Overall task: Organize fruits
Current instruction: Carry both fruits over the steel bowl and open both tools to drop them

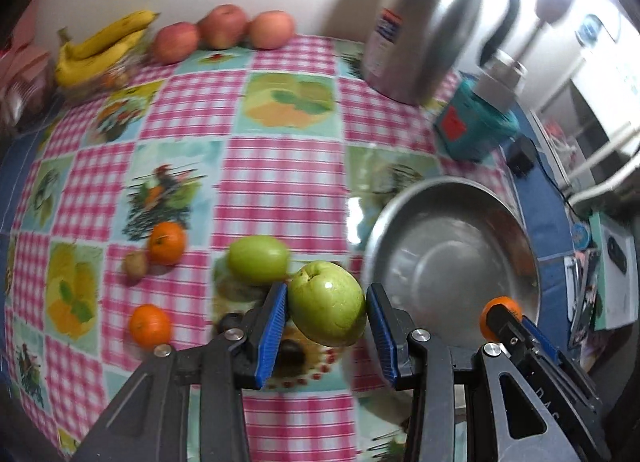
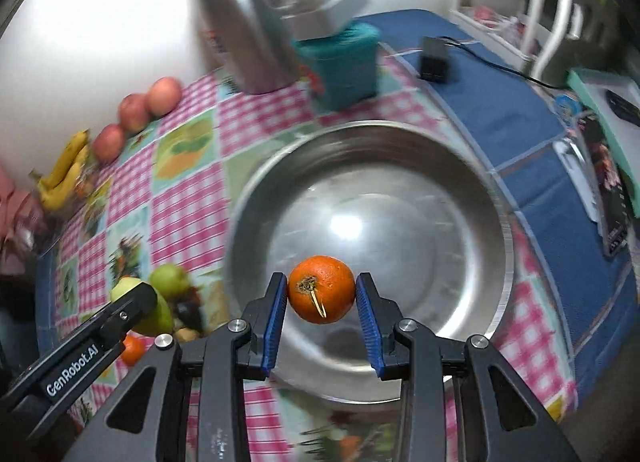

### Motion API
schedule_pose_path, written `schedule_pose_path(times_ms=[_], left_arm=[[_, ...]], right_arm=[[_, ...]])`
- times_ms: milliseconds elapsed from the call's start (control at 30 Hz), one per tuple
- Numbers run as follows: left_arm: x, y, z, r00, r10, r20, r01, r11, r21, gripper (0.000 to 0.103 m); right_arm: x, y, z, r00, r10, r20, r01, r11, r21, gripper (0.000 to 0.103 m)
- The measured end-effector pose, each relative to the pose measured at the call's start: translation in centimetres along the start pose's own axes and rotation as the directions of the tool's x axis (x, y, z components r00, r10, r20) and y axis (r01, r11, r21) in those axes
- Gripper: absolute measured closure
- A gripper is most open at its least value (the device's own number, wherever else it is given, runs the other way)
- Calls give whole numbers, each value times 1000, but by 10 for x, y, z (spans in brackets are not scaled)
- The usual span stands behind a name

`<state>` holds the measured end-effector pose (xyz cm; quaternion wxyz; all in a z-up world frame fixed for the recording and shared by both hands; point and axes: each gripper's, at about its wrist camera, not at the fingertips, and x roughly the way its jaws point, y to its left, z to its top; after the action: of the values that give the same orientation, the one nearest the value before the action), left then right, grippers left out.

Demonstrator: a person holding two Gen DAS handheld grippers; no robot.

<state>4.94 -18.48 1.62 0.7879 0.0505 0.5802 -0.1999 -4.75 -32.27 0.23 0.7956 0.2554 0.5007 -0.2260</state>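
Observation:
My left gripper is shut on a green guava, held above the checked tablecloth just left of the steel bowl. My right gripper is shut on an orange tangerine, hanging over the bowl's empty inside. In the left wrist view the right gripper's finger and its tangerine show at the bowl's near rim. A second green guava, two tangerines and a small brown fruit lie on the cloth.
Three apples and a bunch of bananas sit along the far wall. A steel thermos jug and a teal box stand behind the bowl. A black charger and boxes lie on the blue cloth at right.

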Motion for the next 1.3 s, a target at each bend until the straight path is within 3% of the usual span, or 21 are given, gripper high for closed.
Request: schedule_pose_path(times_ms=[400,1000,1233,1300], left_arm=[[31,-61,-9,1000,-12,-27,16,991,130,60],[29,-73,-10,1000,-2,-17,4,989,145,58],[25,-56,-9,1000,15,-13,-13,994,107,39],[23,-50,-8,1000,26,-6,-25,995,101,35]], right_arm=[[1,-60,3,996,-85,1,85,989,119,66],[9,-71,2,994,-101,-39,105,986,126,66],[7,-73,3,994,-104,-39,109,984,141,63],[4,-72,3,994,-110,-28,112,984,137,54]])
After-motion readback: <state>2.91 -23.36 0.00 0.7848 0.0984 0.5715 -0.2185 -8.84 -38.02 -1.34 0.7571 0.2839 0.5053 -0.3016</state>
